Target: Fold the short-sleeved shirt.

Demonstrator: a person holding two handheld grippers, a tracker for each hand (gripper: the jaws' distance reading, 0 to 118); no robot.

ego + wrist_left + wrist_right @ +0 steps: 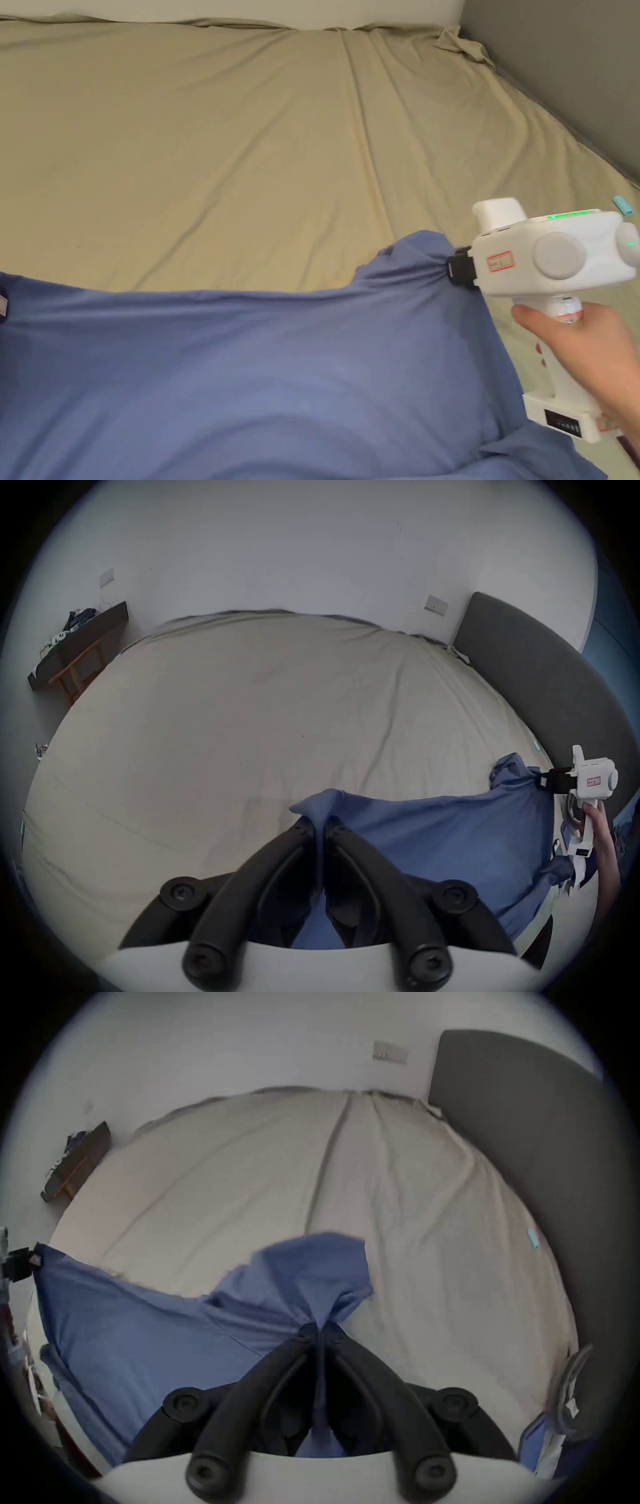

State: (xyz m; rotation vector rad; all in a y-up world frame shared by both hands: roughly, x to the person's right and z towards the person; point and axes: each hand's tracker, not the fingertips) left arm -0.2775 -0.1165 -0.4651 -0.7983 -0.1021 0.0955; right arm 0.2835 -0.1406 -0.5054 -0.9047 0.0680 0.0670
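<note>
Count on site: one blue short-sleeved cotton-like shirt, two white pistol-grip grippers with black jaws, one wide bed under a beige, creased sheet, one dark grey padded headboard along the bed's right side, one small light-blue object on the sheet near that headboard, one dark shelf-like table by the far wall carrying a loose heap of small items too small to identify.

The shirt is stretched wide across the near part of the bed, held up by two bunched corners — its fabric is soft and matte, pulled into fan-shaped wrinkles at each grip.

Right gripper: jaws pressed together with a gathered fold of blue cloth pinched between the tips; a flap of the shirt stands up beyond them. In the head view the person's hand wraps its handle.

Left gripper: jaws likewise drawn together on a pinch of the shirt's edge, cloth running down between them.
</note>
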